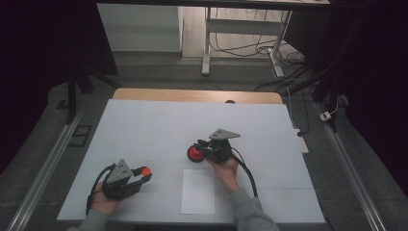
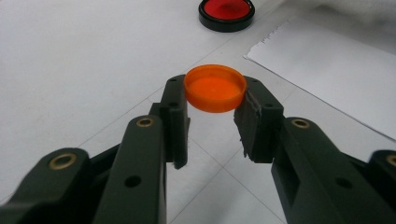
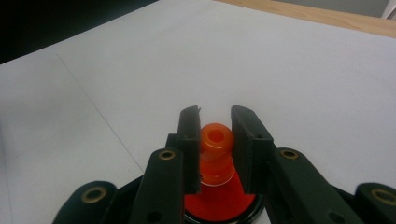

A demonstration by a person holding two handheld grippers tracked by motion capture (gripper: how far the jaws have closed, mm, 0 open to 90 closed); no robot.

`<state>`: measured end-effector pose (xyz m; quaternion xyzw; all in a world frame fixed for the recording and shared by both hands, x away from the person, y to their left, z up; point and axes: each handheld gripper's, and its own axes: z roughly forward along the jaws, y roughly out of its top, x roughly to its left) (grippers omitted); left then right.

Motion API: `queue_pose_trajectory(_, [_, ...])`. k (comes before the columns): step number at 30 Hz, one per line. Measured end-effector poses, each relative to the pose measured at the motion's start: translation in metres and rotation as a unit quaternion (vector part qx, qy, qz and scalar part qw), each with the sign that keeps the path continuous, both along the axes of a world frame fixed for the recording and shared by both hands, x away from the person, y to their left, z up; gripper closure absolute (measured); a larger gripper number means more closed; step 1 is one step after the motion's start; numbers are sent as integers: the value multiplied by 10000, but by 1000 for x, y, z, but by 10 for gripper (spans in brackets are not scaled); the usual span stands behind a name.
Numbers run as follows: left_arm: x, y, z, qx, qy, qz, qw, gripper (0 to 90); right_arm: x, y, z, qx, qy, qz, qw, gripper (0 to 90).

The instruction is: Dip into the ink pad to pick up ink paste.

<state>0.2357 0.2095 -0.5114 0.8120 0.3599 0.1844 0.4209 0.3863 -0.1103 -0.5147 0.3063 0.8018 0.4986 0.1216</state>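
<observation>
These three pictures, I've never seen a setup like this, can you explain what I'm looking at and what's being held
A person sits at a white table and holds a hand-operated gripper in each hand. The high view looks down from above; each gripper view comes from a camera riding on that gripper, looking along its black jaws. The left gripper is shut on an orange cap. The right gripper is shut on the orange neck of a red bottle with a black-rimmed base. A sheet of white paper lies between the hands.

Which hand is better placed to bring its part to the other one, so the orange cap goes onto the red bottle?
Left, probably: its tool holds the light orange cap lifted free, while the right tool steadies the red bottle at its neck on the table.
</observation>
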Motion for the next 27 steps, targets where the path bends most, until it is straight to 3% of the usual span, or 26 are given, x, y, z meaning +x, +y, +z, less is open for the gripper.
queue_pose_trajectory(13, [0, 2, 1, -2, 8, 15, 10000, 655, 2, 3, -9, -179, 39, -15, 9998, 735])
queue_pose_trajectory(27, [0, 3, 0, 0, 18, 30, 10000, 655, -1, 5, -9, -387, -127, 50, 9992, 735])
